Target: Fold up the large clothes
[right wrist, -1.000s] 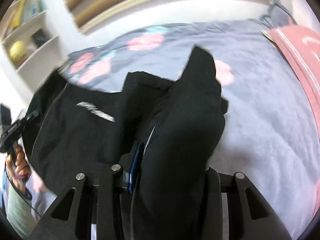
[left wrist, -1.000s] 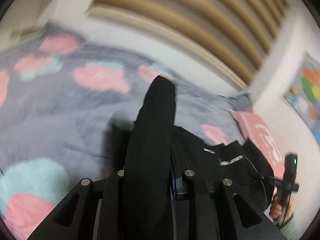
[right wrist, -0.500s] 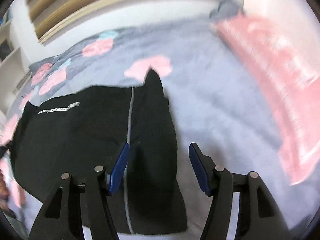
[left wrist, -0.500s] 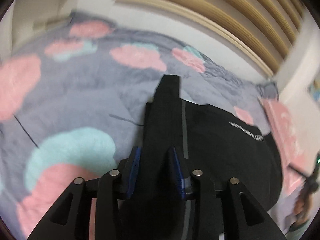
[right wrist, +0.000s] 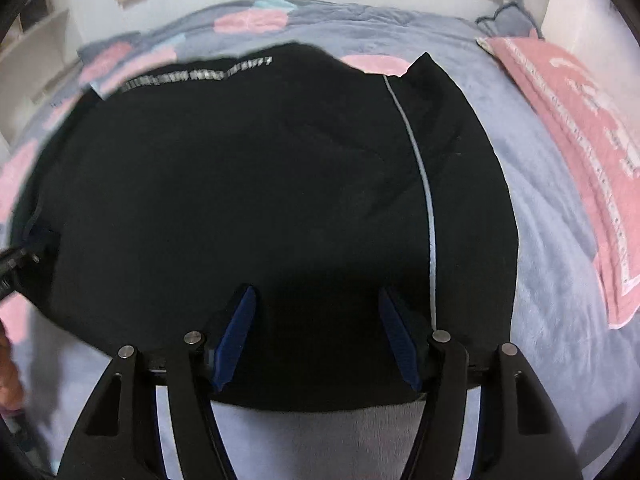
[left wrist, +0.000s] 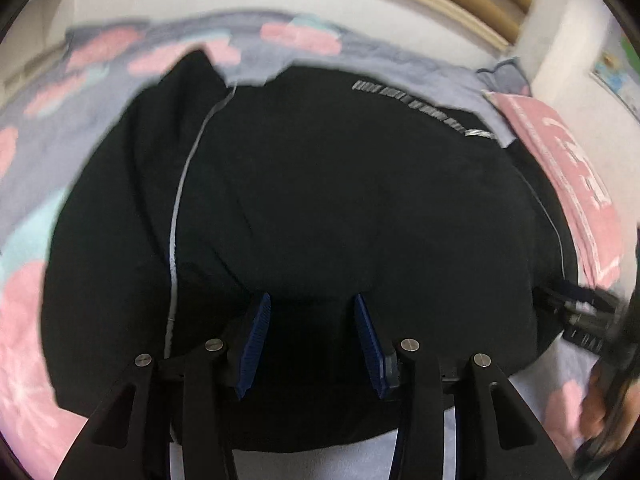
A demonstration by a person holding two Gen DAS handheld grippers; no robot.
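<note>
Left wrist view: the left gripper (left wrist: 310, 346) hovers with jaws apart and empty over the near edge of the black garment (left wrist: 320, 208), which lies spread on the bed (left wrist: 380, 64). The right gripper (right wrist: 316, 342), likewise spread and empty, faces the same garment (right wrist: 260, 184) beside a pink pillow (right wrist: 580, 152).

Right wrist view: the right gripper (right wrist: 316, 320), blue pads spread apart and empty, over a black garment (right wrist: 248, 200) lying flat on the grey floral bed (right wrist: 552, 280), white stripe (right wrist: 424, 192) toward 1 o'clock, pink pillow (right wrist: 580, 152) at 2 o'clock.
</note>
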